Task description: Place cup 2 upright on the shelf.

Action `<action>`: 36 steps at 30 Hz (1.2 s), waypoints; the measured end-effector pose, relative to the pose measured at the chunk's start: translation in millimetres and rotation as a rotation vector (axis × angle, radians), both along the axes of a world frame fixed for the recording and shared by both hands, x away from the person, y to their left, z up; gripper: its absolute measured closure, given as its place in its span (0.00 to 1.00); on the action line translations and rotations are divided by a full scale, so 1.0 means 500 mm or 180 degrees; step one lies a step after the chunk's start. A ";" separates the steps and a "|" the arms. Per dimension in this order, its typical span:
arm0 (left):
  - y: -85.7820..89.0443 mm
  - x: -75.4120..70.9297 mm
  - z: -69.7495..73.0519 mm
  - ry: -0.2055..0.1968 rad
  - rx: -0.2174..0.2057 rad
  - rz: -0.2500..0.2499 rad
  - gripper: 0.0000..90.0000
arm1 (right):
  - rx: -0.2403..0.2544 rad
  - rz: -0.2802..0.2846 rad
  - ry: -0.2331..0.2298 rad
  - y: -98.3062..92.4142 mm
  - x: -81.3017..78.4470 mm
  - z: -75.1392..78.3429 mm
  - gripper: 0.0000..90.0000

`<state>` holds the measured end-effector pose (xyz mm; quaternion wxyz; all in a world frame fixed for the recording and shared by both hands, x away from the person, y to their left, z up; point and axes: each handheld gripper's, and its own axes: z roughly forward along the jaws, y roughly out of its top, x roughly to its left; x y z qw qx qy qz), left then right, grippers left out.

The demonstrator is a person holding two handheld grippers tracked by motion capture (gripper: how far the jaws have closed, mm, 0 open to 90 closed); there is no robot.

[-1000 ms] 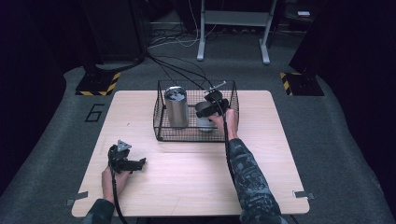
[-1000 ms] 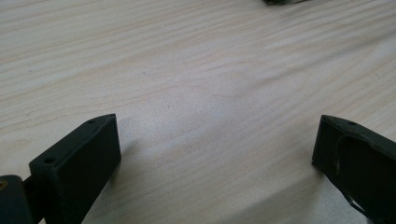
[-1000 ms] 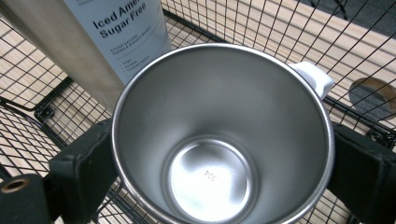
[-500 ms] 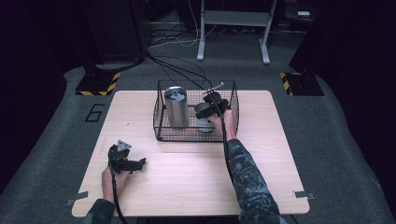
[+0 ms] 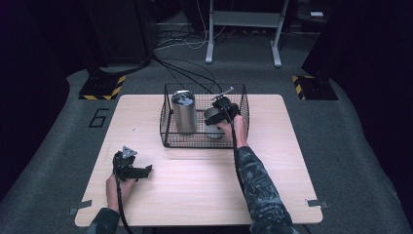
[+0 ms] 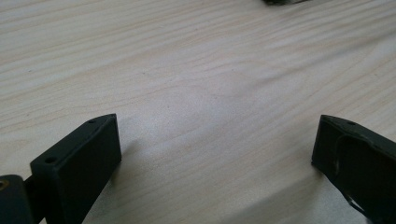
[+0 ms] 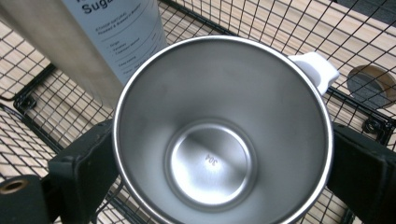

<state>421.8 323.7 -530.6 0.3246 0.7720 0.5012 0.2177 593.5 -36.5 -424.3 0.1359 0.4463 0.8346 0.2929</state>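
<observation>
Risk of slip: steel cup (image 7: 223,135) inside wire basket (image 5: 168,122), clamped between right gripper (image 7: 223,154) fingers beside tall canister (image 5: 184,111); smooth tapered wall. Left gripper (image 6: 215,154) fingers apart on tabletop (image 5: 195,180).

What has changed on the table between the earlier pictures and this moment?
Nothing has visibly moved. The right gripper stays inside the wire basket, its jaws on either side of the steel cup, beside the tall metal canister. The left gripper still rests open on the wooden table near the person's side.
</observation>
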 end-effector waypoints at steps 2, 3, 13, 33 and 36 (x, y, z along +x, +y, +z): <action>0.000 0.000 0.000 0.0002 0.0000 -0.0001 0.01 | 0.0002 0.0017 0.0013 -0.002 -0.002 0.001 0.02; 0.000 0.000 0.000 0.0002 0.0003 -0.0001 0.01 | 0.0030 0.0018 -0.0005 -0.005 -0.003 0.003 0.02; -0.001 0.000 -0.001 -0.0033 -0.0009 0.0014 0.01 | 0.0197 0.0082 -0.0236 -0.029 -0.037 0.054 0.00; -0.001 0.000 -0.001 -0.0031 -0.0009 0.0013 0.01 | 0.0247 0.0430 -0.0764 -0.099 -0.225 0.139 0.01; -0.002 0.001 -0.002 -0.0043 -0.0033 0.0031 0.01 | 0.0163 0.0366 -0.0800 -0.114 -0.255 0.135 0.01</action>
